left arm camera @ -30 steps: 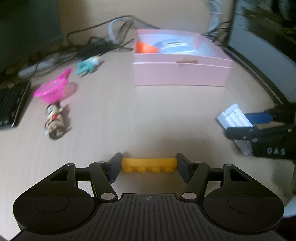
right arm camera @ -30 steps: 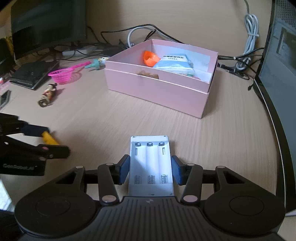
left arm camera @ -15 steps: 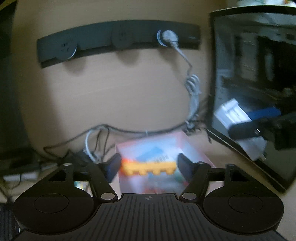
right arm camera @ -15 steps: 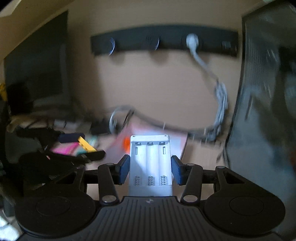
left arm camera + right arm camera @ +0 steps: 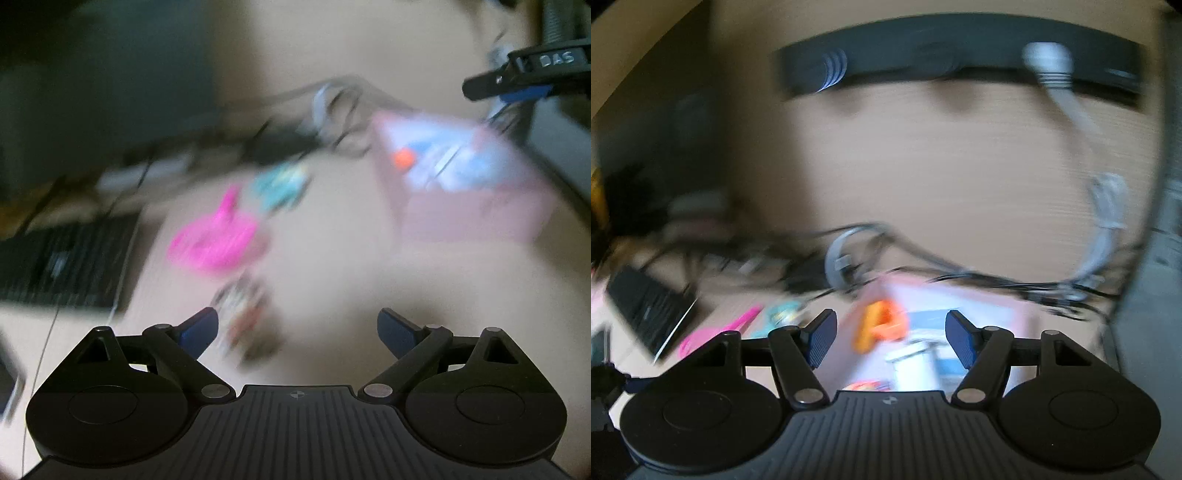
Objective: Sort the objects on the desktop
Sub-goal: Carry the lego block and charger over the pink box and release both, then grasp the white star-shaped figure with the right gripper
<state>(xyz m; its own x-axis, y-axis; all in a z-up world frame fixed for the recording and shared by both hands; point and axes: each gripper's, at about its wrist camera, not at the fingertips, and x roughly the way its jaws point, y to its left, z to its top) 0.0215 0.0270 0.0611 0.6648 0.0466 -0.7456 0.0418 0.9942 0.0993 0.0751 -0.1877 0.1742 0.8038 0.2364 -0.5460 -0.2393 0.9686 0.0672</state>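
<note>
Pink box (image 5: pixel 1015 314): on desk, holding orange piece (image 5: pixel 882 325) and white battery holder (image 5: pixel 916 365). Right gripper (image 5: pixel 890 338): above box, fingers spread, empty. Left gripper (image 5: pixel 297 334): left of box, spread, empty, nearest blurred figurine (image 5: pixel 243 317). Pink net (image 5: pixel 218 236): farther left of box.

right claw (image 5: pixel 890 338) agape above blurred pink box (image 5: pixel 997 306)

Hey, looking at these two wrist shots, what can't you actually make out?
- Left wrist view: the small toy near the open left gripper is smeared by motion blur.
- Left wrist view: contents of the pink box are blurred.
- Right wrist view: the white item below the open right gripper is blurred, partly hidden by the gripper body.
</note>
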